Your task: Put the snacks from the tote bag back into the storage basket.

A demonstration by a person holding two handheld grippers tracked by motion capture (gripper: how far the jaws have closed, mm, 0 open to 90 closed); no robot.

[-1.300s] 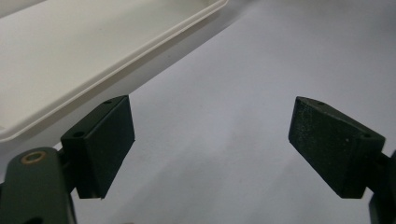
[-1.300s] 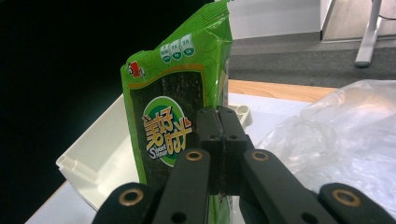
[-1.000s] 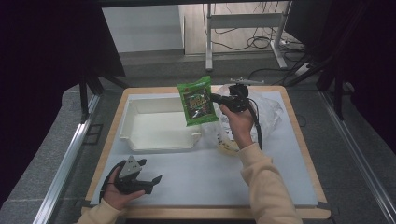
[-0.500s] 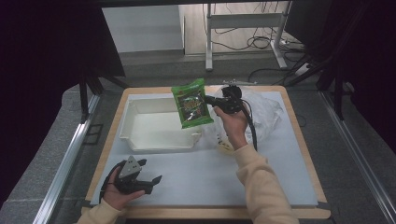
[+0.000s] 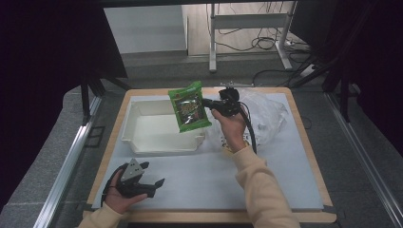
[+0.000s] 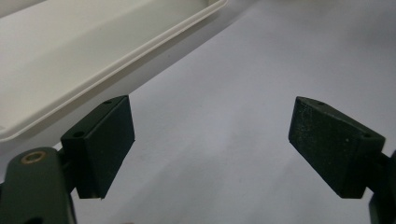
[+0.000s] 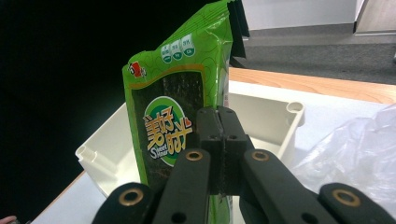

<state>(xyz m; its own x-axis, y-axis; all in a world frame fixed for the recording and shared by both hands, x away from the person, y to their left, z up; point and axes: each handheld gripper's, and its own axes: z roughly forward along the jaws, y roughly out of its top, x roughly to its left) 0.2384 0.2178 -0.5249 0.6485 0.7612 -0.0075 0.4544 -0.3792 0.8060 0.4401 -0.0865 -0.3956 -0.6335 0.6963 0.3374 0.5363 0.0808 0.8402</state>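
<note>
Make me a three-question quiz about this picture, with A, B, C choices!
1. Where is the snack packet?
A. above the white tray
B. on the floor
C. under the plastic bag

2. What colour is the packet mostly?
A. red
B. green
C. blue

3. How are the left gripper jaws?
A. shut on the packet
B. shut on nothing
C. open, holding nothing

Answers:
1 A, the right gripper holds it over the tray.
2 B, the wrapper is bright green.
3 C, bare table shows between the jaws.
</note>
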